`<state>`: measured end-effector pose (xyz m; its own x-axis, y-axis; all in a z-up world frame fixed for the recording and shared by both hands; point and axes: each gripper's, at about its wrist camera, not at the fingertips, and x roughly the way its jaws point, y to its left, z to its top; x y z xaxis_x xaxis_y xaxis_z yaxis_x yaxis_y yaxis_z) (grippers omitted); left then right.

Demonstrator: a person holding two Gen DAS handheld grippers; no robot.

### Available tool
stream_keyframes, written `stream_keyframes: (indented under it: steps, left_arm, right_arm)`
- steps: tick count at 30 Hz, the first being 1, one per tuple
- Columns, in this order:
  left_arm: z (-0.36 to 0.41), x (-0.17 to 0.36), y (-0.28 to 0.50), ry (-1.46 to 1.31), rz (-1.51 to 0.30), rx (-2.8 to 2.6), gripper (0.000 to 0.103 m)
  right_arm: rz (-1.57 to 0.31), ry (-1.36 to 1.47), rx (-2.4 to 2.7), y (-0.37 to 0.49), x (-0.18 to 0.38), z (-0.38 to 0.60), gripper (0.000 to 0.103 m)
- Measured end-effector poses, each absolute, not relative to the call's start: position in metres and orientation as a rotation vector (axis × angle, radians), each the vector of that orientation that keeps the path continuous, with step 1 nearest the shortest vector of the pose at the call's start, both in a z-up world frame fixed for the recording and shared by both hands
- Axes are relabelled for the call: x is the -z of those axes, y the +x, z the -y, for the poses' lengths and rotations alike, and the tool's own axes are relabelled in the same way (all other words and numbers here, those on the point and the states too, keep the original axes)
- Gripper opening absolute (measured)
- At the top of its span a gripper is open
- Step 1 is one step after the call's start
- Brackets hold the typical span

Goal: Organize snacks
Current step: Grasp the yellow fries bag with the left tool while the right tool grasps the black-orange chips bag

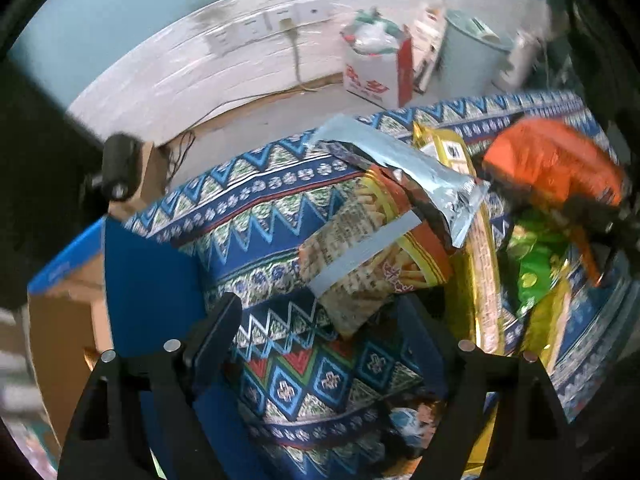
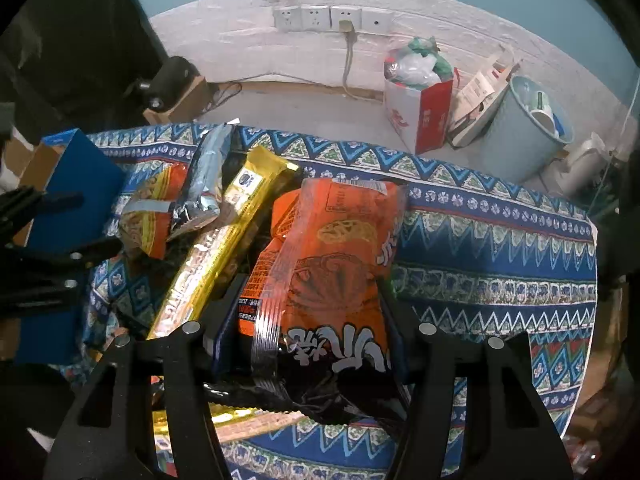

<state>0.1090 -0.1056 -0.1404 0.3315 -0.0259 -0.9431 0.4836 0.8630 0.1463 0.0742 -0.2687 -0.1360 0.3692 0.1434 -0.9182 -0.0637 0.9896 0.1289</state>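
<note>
near the middle of the cloth-covered desk your right tongs were clamped on the orange snack bag, one finger on each side of its lower, dark half, with the bag's top leaning away toward the far edge. to do this well, i'd lift it straight up so it didn't drag the gold biscuit pack lying just to its left, then carry it toward the blue box at the left edge, which looked the likely place for it. your left tongs stood wide apart and held nothing, with the fries bag reaching in between the fingers. the silver pack lay across that bag's top.
</note>
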Motion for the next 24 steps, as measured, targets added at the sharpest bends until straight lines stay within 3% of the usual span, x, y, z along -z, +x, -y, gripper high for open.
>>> stream_keyframes:
  steps: [8,17,24]
  left_arm:
    - [0.13,0.163,0.113,0.603,-1.177,0.412,0.082]
    - [0.138,0.188,0.134,0.568,-1.227,0.403,0.082]
    - [0.132,0.186,0.128,0.526,-1.2,0.435,0.053]
  right_arm:
    - [-1.192,0.102,-0.145,0.074,0.141,0.276,0.059]
    - [-1.201,0.117,-0.175,0.079,0.15,0.279,0.063]
    - [-1.194,0.086,-0.177,0.08,0.149,0.276,0.059]
